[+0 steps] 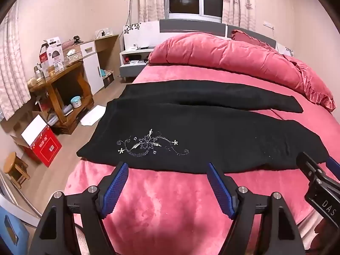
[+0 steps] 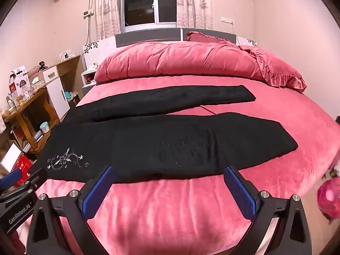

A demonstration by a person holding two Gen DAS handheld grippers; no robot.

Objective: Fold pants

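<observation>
Black pants [image 2: 148, 140] lie flat across the pink bed [image 2: 170, 208], legs spread in a V so either can fold over. Left gripper [image 1: 167, 167] and right gripper [image 2: 167, 171] hover at the near hem, both wide, holding nothing

Black pants [image 1: 191, 114] there, soft matt knit cloth, with silvery glittering embroidery [image 1: 152, 143] catching the light. Under them the bed [image 1: 170, 201] wears a plush pink cover, velvety with a faint sheen. Behind the pants, the bunched pink quilt [image 1: 223, 53] looks the same velvet, frilled at its edge. Left claw [image 1: 167, 188]: matt black plastic, ribbed blue rubbery pads, shiny metal bolt heads. Right claw [image 2: 167, 191], same make. Left of the bed, a varnished wooden bench [image 1: 63, 89] and glossy red cardboard box [image 1: 45, 146].
</observation>
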